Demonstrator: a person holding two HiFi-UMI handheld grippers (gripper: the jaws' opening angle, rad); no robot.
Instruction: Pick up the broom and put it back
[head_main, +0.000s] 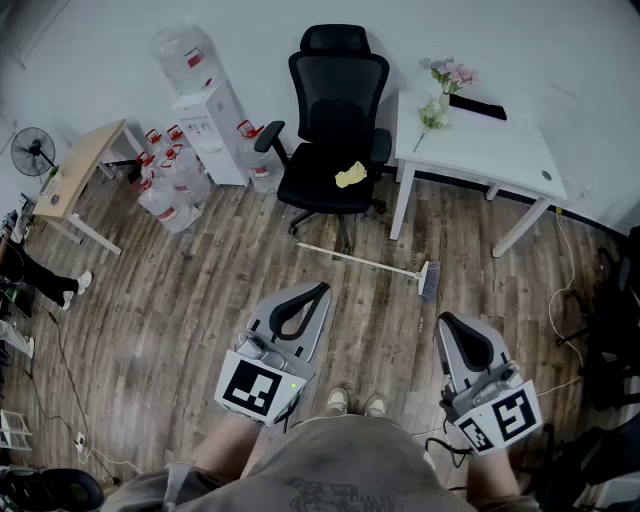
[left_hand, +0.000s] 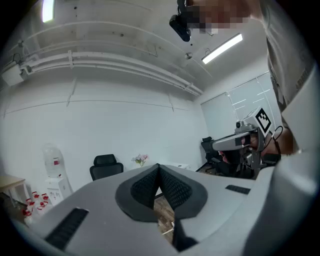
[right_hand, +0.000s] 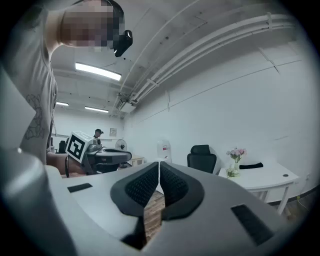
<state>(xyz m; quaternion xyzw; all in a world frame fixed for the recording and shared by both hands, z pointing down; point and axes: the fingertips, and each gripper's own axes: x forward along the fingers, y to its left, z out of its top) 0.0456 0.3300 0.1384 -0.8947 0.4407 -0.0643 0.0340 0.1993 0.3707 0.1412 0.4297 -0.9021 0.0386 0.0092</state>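
Note:
The broom (head_main: 372, 262) lies flat on the wooden floor in the head view, its pale handle pointing left toward the chair and its grey bristle head (head_main: 430, 281) at the right. My left gripper (head_main: 322, 288) hovers just below the handle's middle, jaws shut with nothing between them. My right gripper (head_main: 446, 319) is held below the bristle head, also shut and empty. In the left gripper view the jaw tips (left_hand: 159, 165) meet; in the right gripper view the tips (right_hand: 159, 163) meet too. Both point level across the room.
A black office chair (head_main: 335, 120) with a yellow cloth (head_main: 351, 175) stands behind the broom. A white desk (head_main: 478, 145) with flowers (head_main: 448, 75) is at the right, a water dispenser (head_main: 210, 130) and several bottles at the left. Cables (head_main: 560, 300) run along the floor on the right.

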